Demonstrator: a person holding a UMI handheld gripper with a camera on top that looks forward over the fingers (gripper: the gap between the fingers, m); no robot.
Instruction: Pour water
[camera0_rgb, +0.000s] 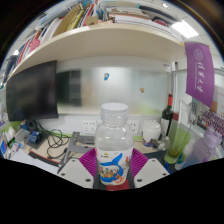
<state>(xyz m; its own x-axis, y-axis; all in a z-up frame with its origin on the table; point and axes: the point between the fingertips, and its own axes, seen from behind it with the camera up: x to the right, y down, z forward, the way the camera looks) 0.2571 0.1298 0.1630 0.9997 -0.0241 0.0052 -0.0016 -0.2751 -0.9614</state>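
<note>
One clear water bottle (114, 140) stands upright, clamped by the gripper (113, 167) (two pink pads). One monitor (32, 88) sits at ten o'clock, one dark bottle (168, 112) at three.

Hand-held gripper (114, 172) level, pointing forward.
Both fingers (88, 162) closed in from either side, pink pads pressed against the bottle (114, 140) held upright between them.
</note>
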